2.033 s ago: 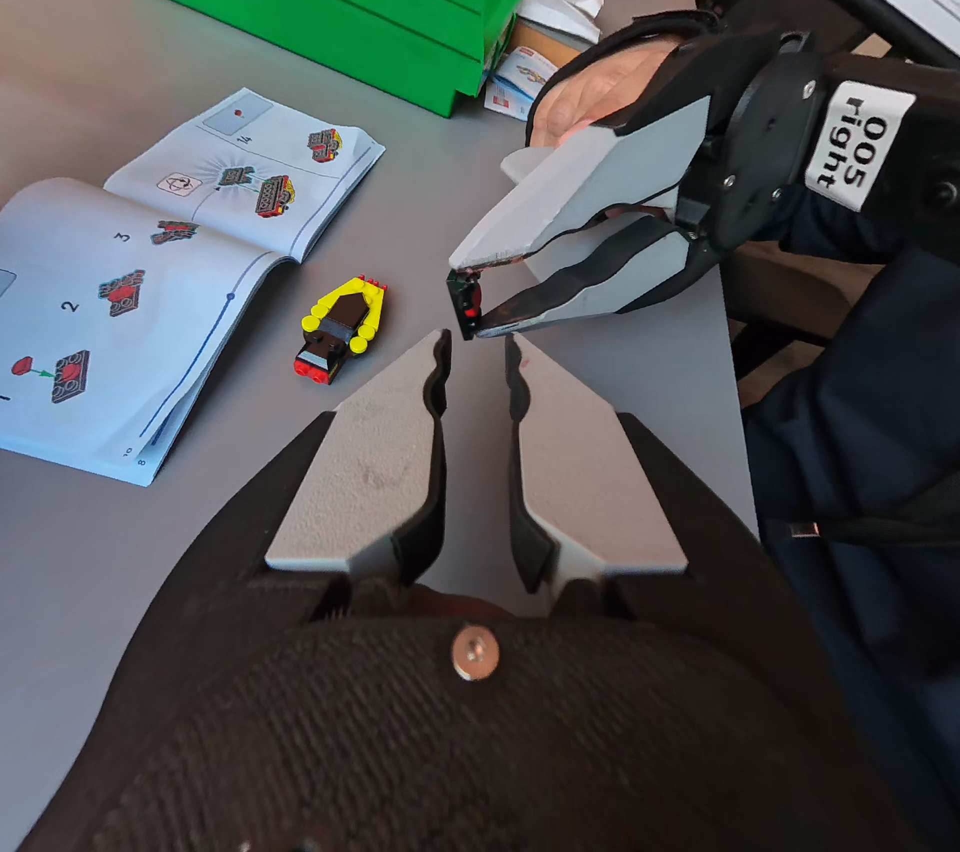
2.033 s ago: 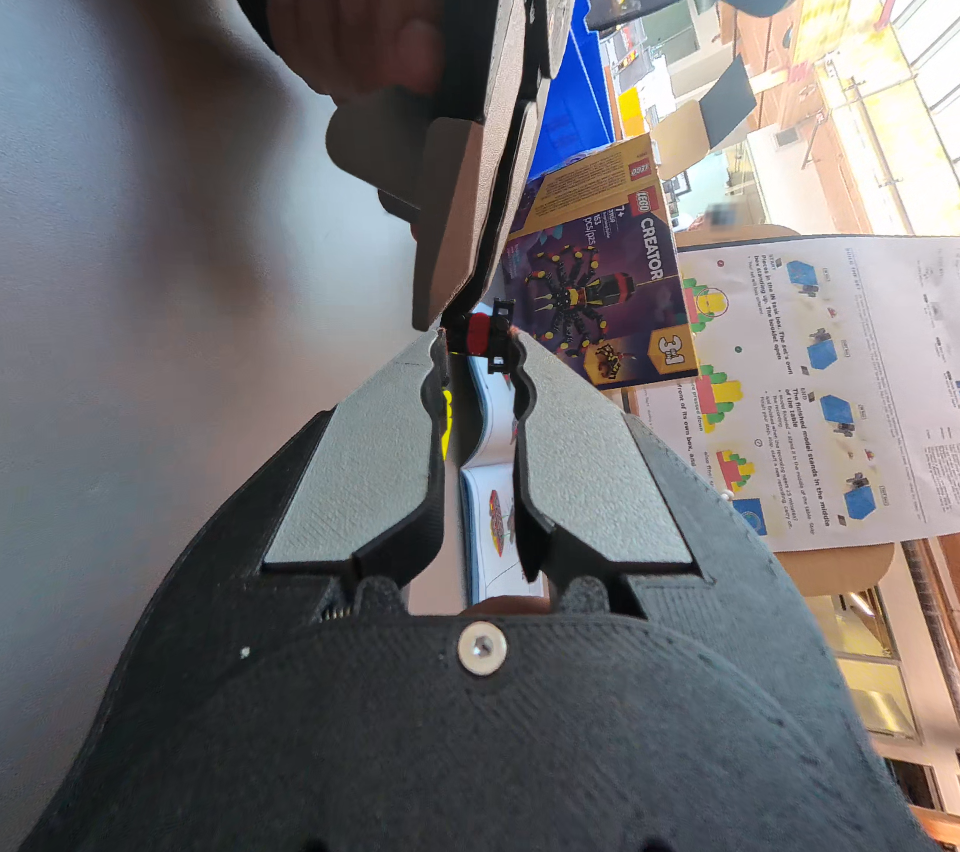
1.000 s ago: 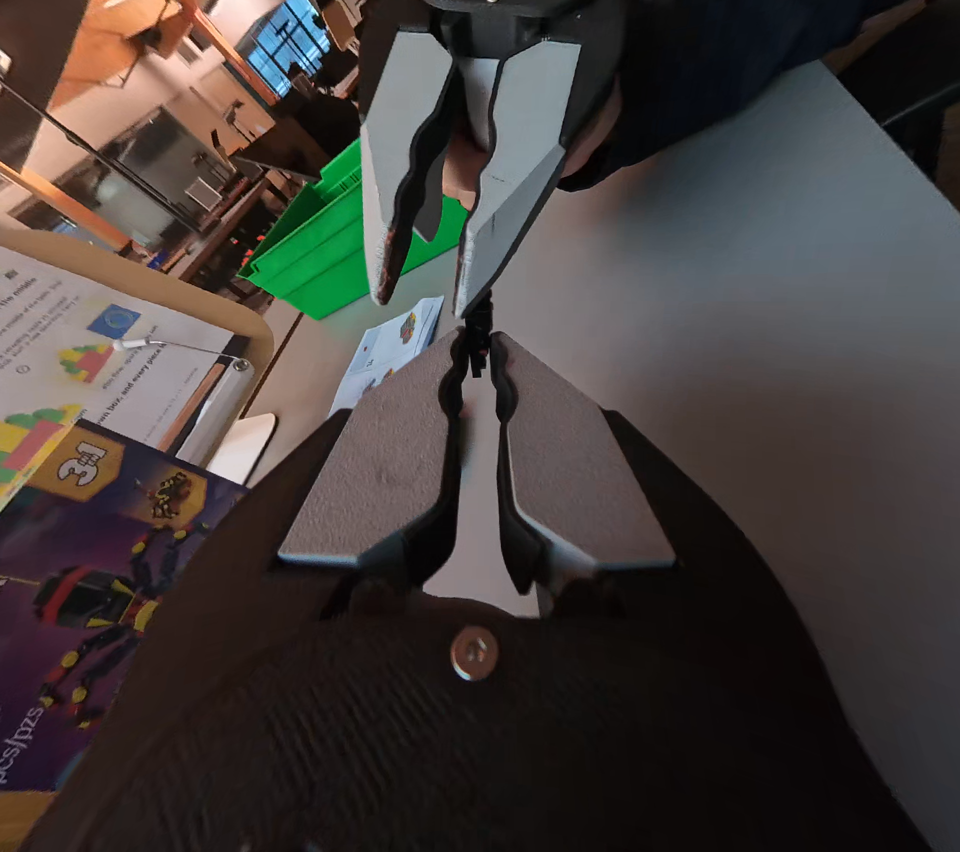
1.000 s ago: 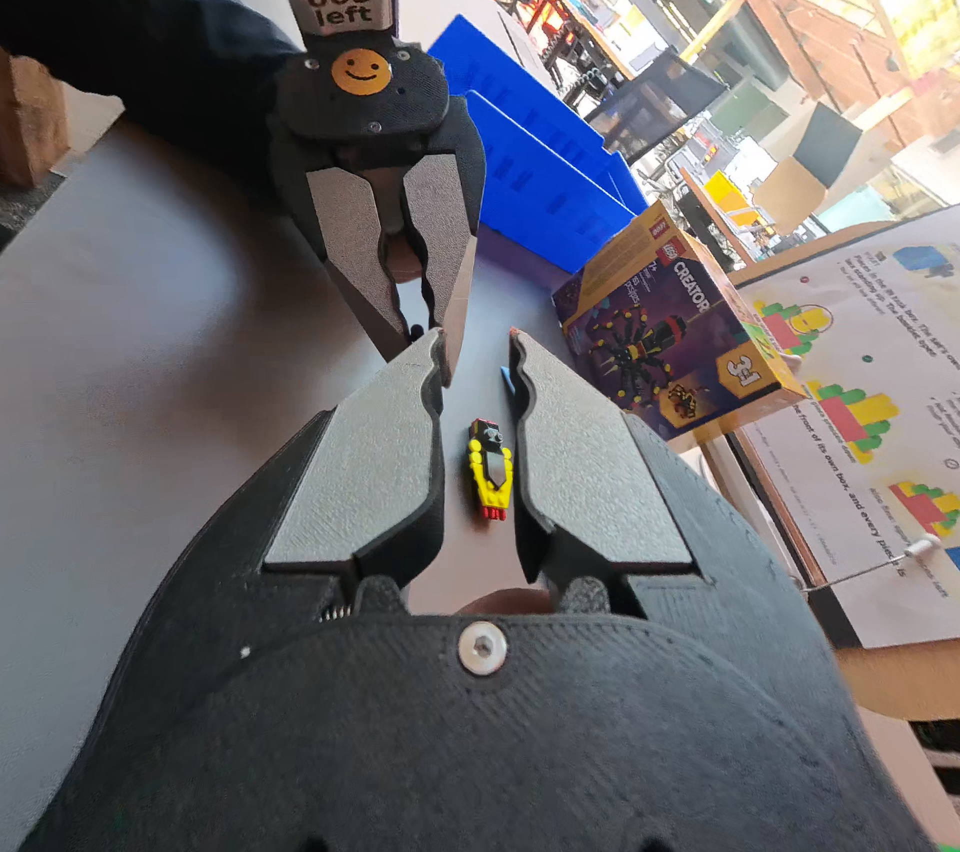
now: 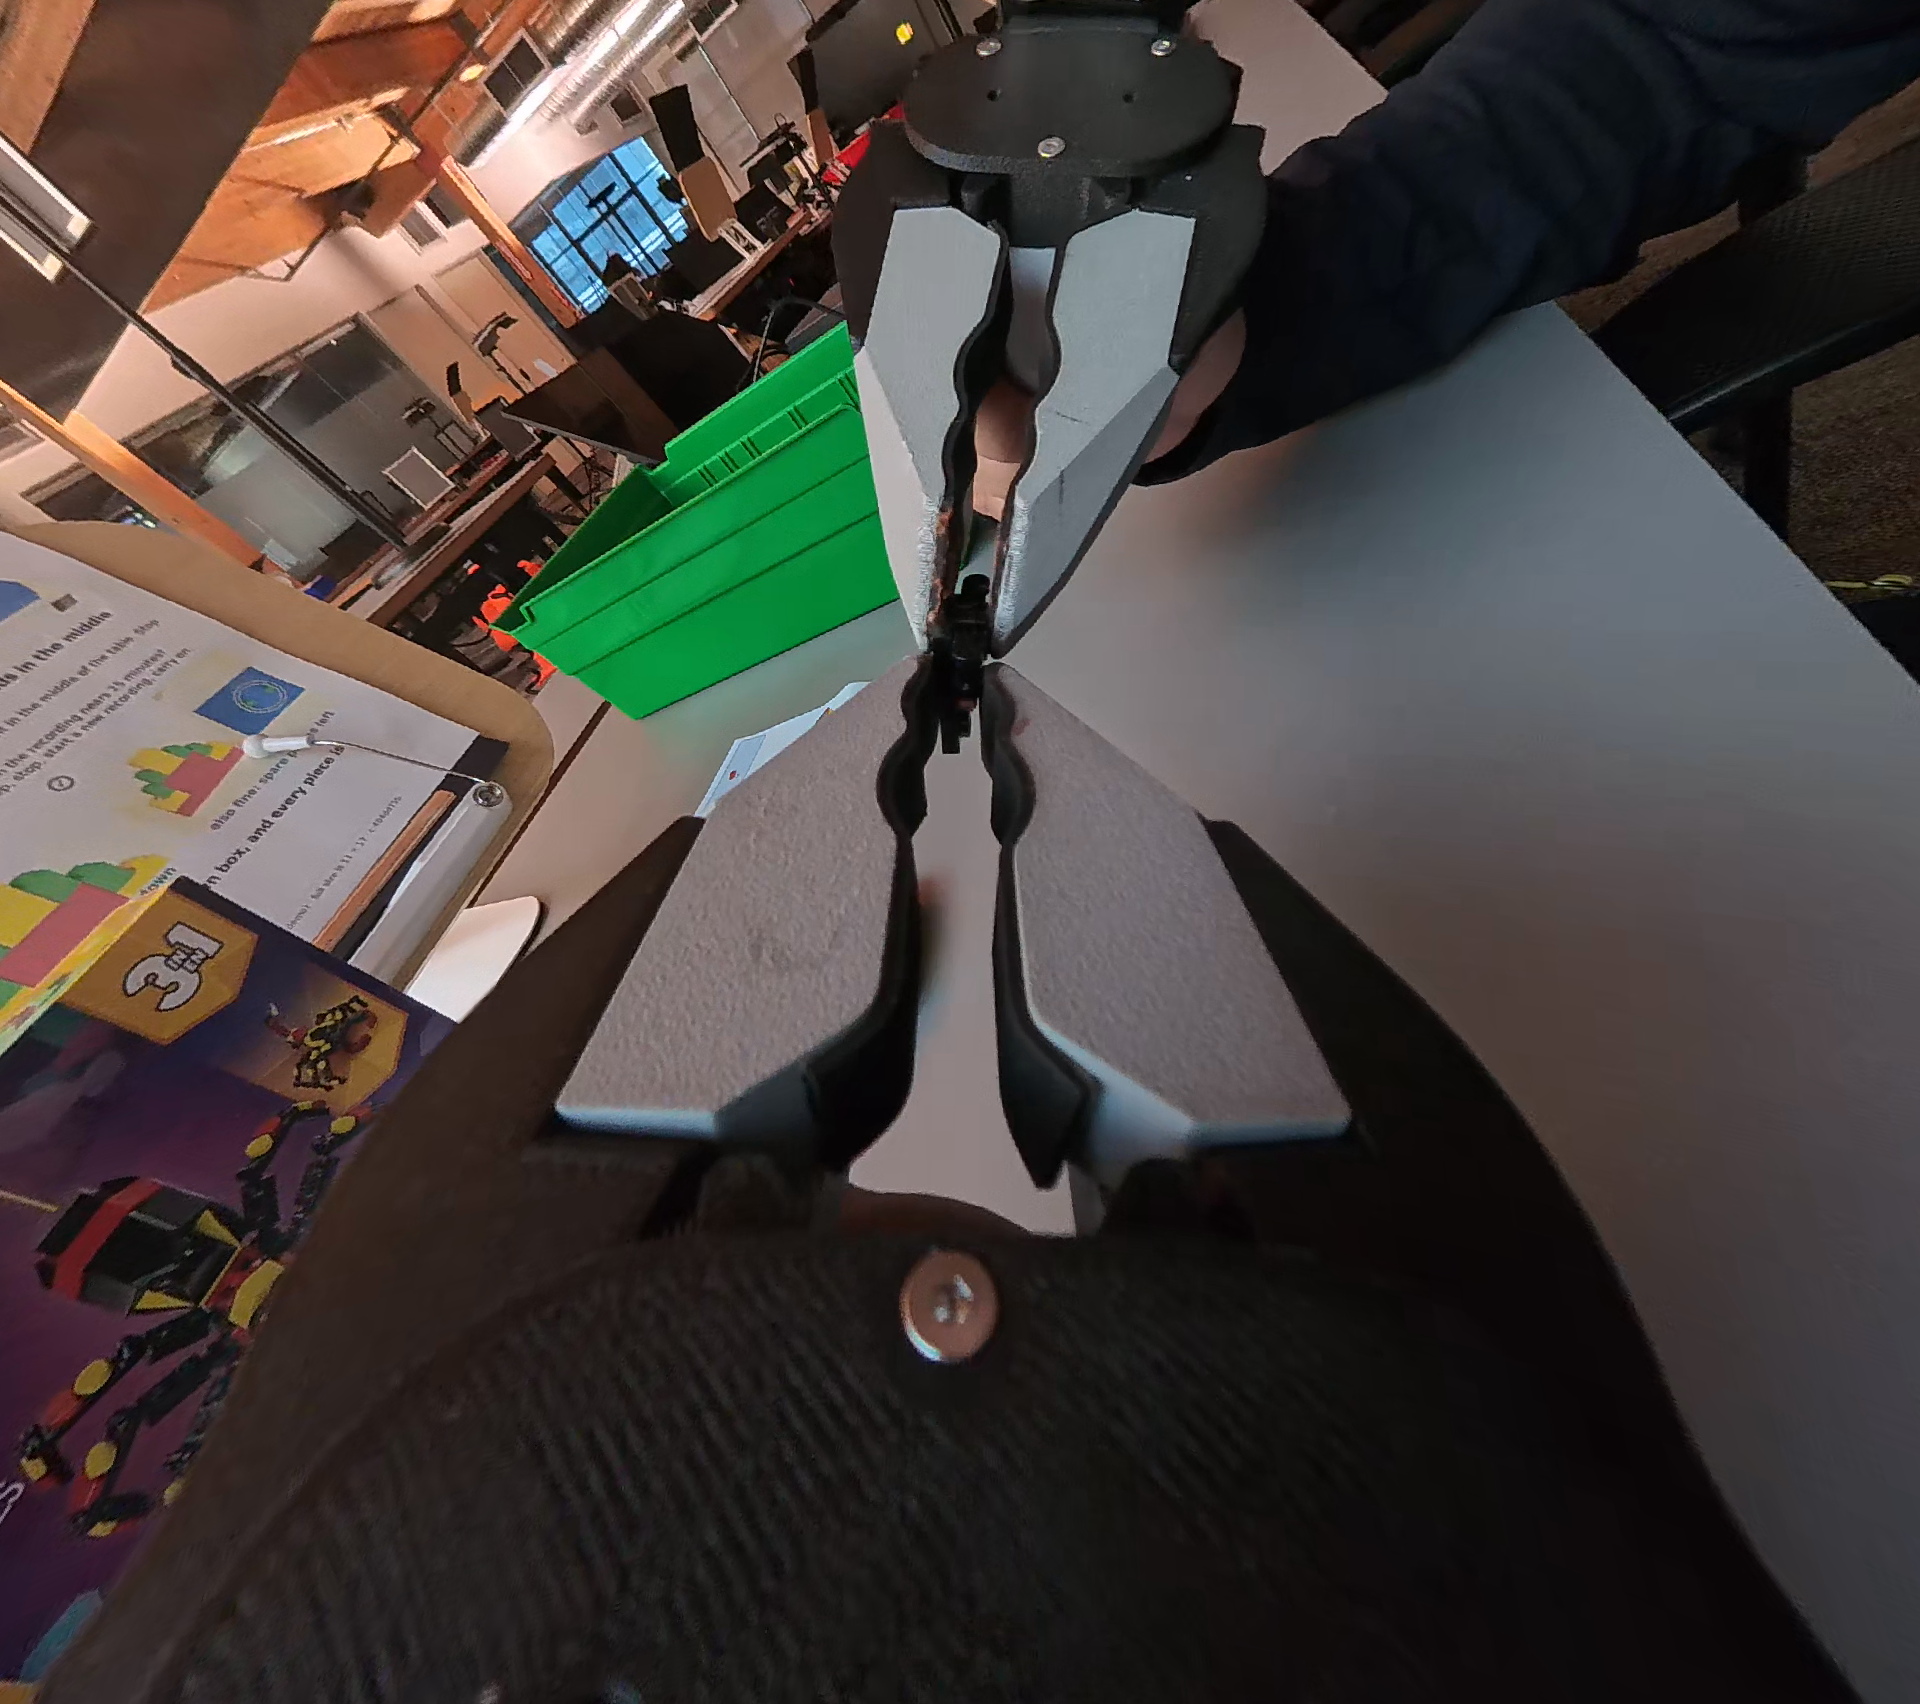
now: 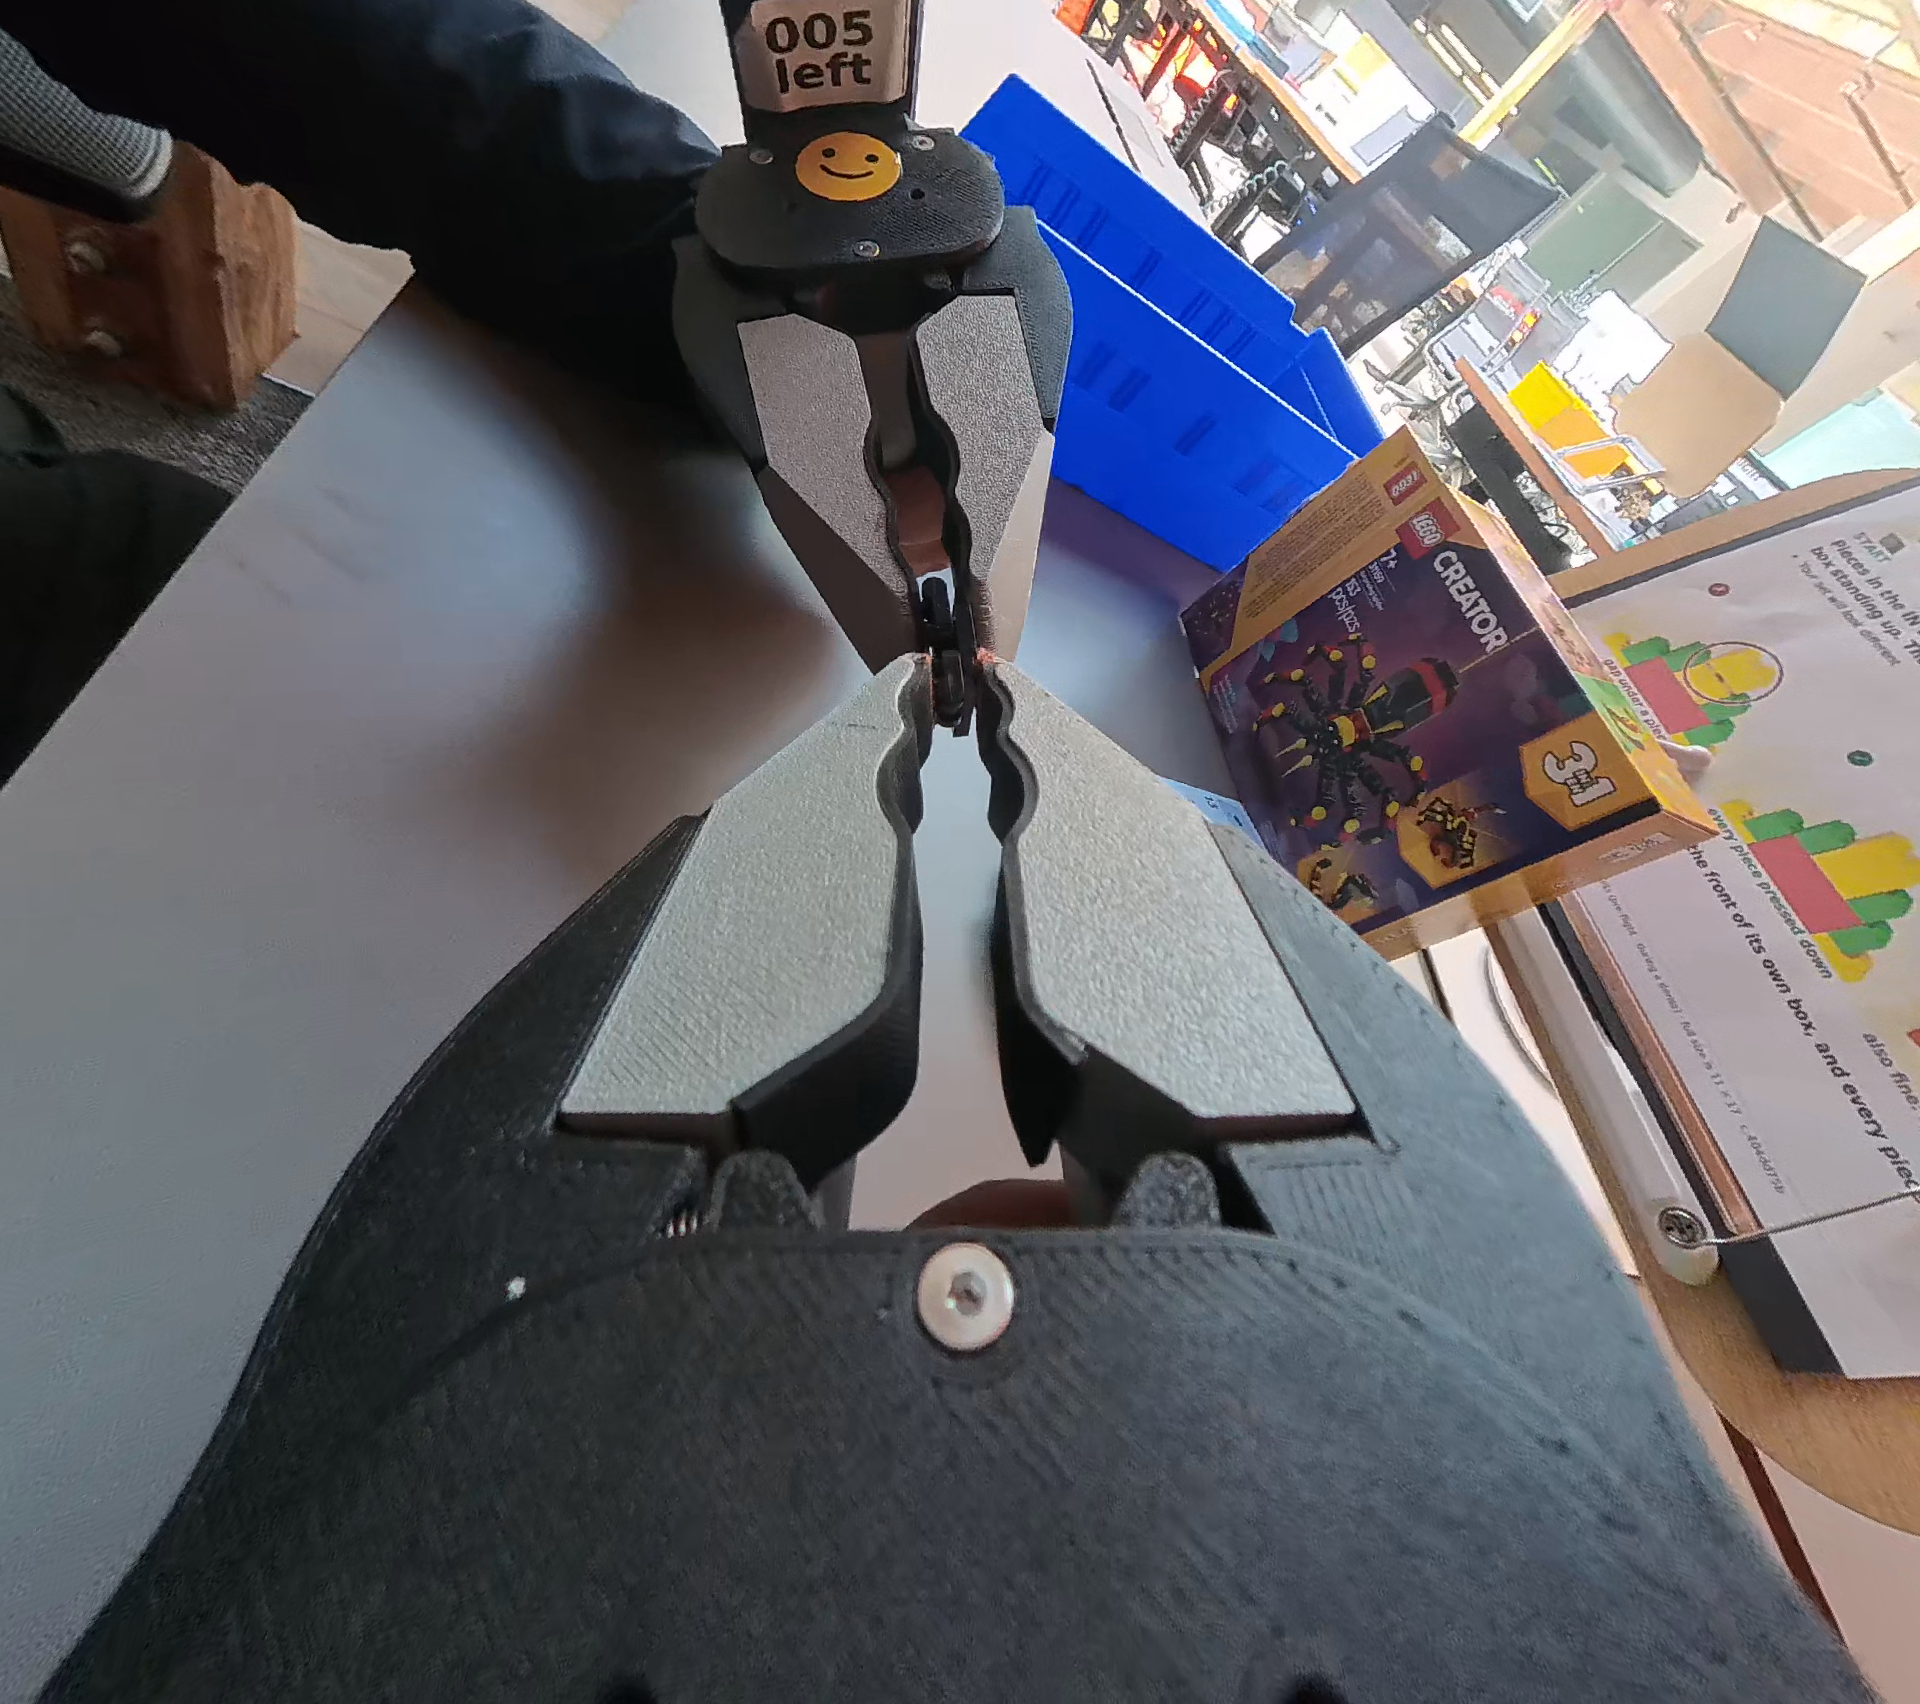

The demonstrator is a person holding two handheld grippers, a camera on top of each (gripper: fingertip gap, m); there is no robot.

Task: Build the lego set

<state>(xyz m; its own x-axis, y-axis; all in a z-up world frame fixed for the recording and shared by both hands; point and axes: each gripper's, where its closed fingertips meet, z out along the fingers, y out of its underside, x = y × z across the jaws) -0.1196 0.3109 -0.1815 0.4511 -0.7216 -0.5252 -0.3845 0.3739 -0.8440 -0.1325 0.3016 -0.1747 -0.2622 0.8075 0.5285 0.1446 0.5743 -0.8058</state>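
A small black lego piece [image 5: 956, 714] hangs in the air above the grey table [image 5: 1455, 719], pinched from both ends. My left gripper [image 5: 951, 686] is shut on its near end in the left wrist view. My right gripper [image 5: 961, 628] comes in from the far side, tip to tip, and is shut on its other end. In the right wrist view the piece [image 6: 948, 667] sits between my right gripper [image 6: 948, 690] and the left gripper [image 6: 940, 615] facing it. Most of the piece is hidden by the fingertips.
A green bin [image 5: 727, 542] and an open booklet [image 5: 769, 750] lie behind the grippers. Blue bins [image 6: 1143, 366] stand on the other side. The purple set box [image 6: 1434, 719] leans against a wooden board with an instruction sheet [image 6: 1818, 823]. Dark sleeves reach in from both sides. Left and right tips are no more than a few centimetres apart.
Two seconds ago the right gripper held the piece and the left was open. A second ago the left held it and the right was open. Now the right has closed on it too.
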